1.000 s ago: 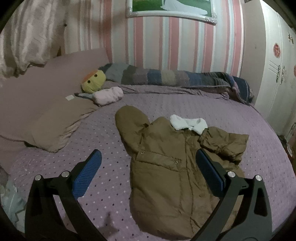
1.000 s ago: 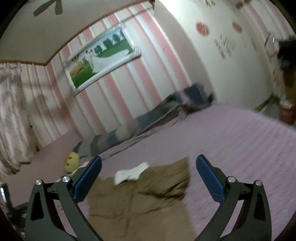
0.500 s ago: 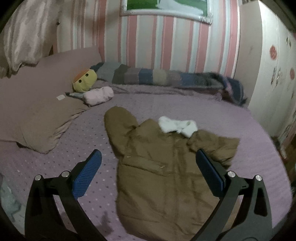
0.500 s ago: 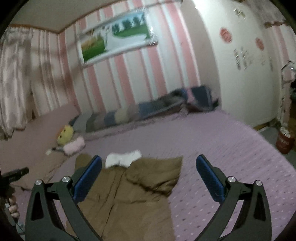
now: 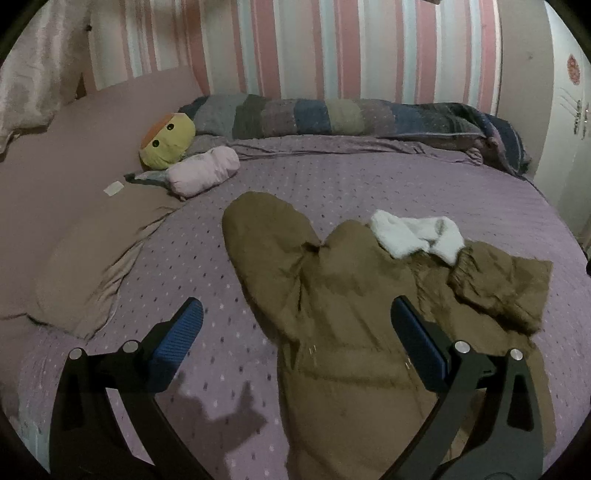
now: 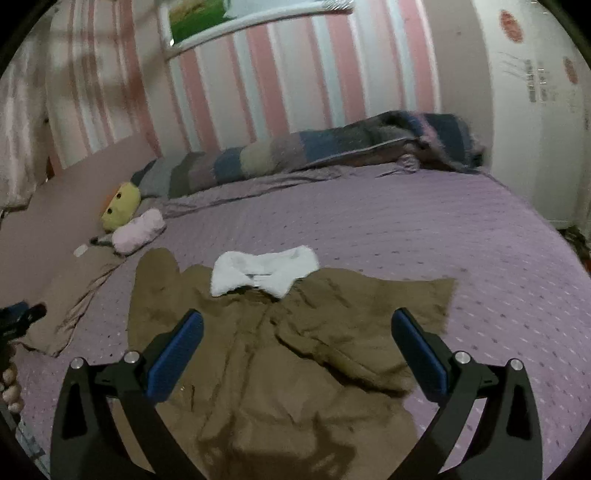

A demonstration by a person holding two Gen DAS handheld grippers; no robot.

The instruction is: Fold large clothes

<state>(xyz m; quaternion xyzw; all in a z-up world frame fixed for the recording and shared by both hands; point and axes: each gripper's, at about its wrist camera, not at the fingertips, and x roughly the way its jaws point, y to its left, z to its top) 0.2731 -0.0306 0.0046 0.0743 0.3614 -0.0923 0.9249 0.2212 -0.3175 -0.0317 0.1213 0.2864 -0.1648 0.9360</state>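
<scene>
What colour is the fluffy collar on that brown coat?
White. The collar stands out against the brown coat, clearest in the right wrist view.

Both wrist views look down, near, across the same brown coat on the bed.

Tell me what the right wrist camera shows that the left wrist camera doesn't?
Only the right wrist view shows the framed picture on the striped wall and the person's other hand at its left edge. Only the left wrist view shows the gripper's shadow on the bedspread. Both show the brown coat with its white collar, the yellow plush, and open fingers holding nothing.
</scene>
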